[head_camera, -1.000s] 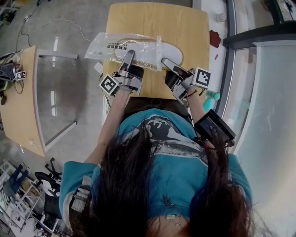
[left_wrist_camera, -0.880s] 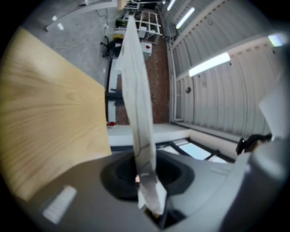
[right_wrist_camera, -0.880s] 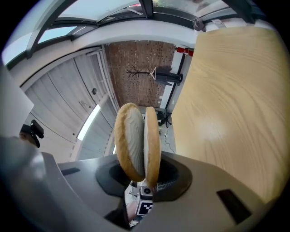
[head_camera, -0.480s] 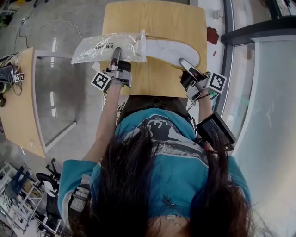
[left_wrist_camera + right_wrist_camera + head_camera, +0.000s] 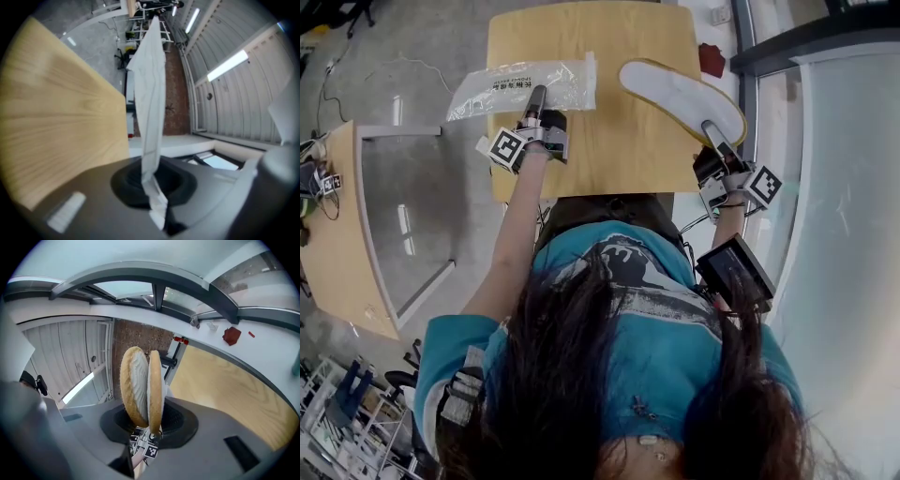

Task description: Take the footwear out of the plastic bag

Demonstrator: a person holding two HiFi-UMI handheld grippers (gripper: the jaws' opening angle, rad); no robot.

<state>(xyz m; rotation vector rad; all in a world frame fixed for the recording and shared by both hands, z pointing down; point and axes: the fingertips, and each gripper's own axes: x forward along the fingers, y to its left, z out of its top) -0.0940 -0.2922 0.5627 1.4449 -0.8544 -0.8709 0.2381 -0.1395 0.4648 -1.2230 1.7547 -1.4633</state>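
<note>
- Since the earlier frame, the slippers [image 5: 680, 94] have come fully out of the plastic bag [image 5: 523, 86] and shifted right. They sat partly inside it before and are now well apart from it.
- The right gripper [image 5: 713, 133] clamps the pair at one end, and its jaws have just been closing tighter on it. The slippers sit over the right side of the table [image 5: 609, 150].
- The left gripper [image 5: 535, 96] is pinched tight on the bag's near edge.
- The bag lies at the table's far left and overhangs the left edge.
</note>
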